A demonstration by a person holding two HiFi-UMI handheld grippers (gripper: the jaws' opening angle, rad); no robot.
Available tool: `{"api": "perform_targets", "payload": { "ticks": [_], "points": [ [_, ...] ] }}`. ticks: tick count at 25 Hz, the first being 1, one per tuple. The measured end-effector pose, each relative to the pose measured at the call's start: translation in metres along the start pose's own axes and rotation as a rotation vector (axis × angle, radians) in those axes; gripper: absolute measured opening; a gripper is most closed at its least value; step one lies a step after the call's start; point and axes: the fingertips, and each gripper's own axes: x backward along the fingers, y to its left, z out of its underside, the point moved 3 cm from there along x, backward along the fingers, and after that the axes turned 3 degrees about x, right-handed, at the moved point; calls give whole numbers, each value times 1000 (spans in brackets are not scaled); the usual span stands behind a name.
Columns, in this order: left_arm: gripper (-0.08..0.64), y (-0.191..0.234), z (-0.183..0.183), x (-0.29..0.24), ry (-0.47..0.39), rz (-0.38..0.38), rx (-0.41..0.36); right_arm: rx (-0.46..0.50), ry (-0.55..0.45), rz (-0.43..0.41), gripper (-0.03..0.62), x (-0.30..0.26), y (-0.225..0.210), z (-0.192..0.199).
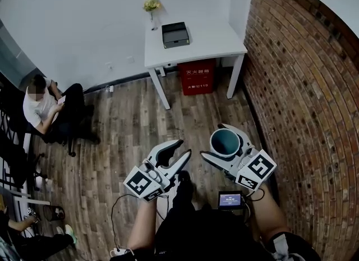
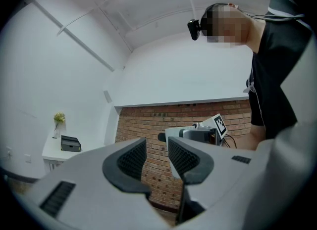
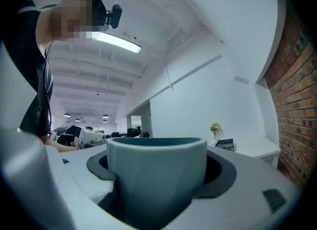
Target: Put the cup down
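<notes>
While the right gripper [image 3: 158, 168] clamps the teal cup [image 1: 225, 141] upright between wide-set jaws, only wood floor [image 1: 129, 136] lies under it, so opening here would drop it. Beside it the left gripper [image 1: 184, 146] is closed on nothing and best kept out of the way. The white table [image 1: 216, 45] stands well ahead by the brick wall [image 1: 303, 86]; the sound way, I judge, is to carry the cup level to its bare right part, clear of the box [image 1: 175, 34] and flowers [image 1: 151, 4], lower until the base rests, then spread the jaws.
</notes>
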Motion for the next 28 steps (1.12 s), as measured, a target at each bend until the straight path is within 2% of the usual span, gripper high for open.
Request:
{"api": "perform_targets", "payload": {
  "ticks": [9,18,28],
  "points": [
    [132,99,-24,-27,-9,47,-4,-6,-1,41,420,-81,-63,-9],
    [132,204,-43,-31,-20,49,14,-7,14,61,420,-171,-107,-14],
    [132,265,-44,-47,-13,59,39,-35,27,80,420,-218,-147,-7]
  ]
}}
